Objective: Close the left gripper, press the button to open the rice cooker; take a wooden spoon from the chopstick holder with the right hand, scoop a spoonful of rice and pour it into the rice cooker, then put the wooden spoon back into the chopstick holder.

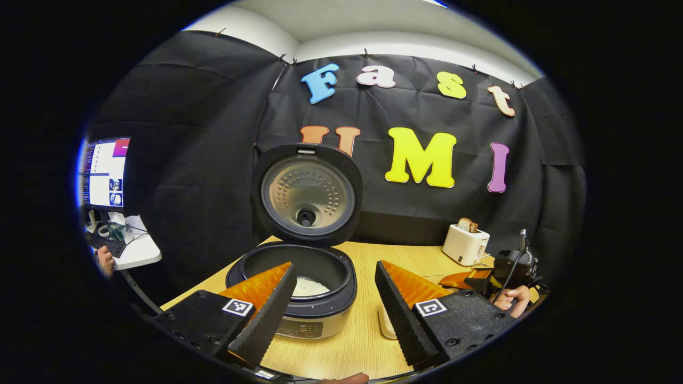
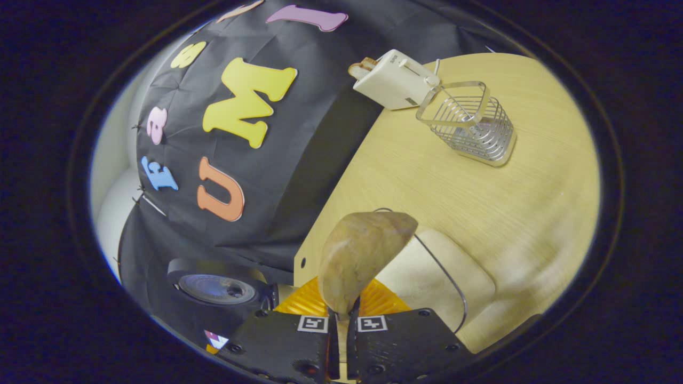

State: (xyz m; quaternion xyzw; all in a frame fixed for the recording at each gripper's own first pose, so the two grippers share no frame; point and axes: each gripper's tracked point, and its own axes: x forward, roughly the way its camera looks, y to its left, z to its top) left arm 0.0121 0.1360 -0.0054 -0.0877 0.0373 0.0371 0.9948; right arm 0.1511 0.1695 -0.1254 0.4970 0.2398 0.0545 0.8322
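The left gripper view shows the lid-up dark round rice cooker (image 1: 299,277) behind the wide-open, empty left tool (image 1: 333,298). The right gripper view shows the right tool (image 2: 341,320) clamped on the brown wooden spoon (image 2: 360,256), whose bowl rises just ahead, the wire chopstick holder (image 2: 469,128) well beyond on the pale wooden tabletop (image 2: 480,213).

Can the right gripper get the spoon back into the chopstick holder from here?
Probably yes. The right gripper is shut on the wooden spoon, and the chopstick holder stands upright ahead, its top open, with bare table between them.
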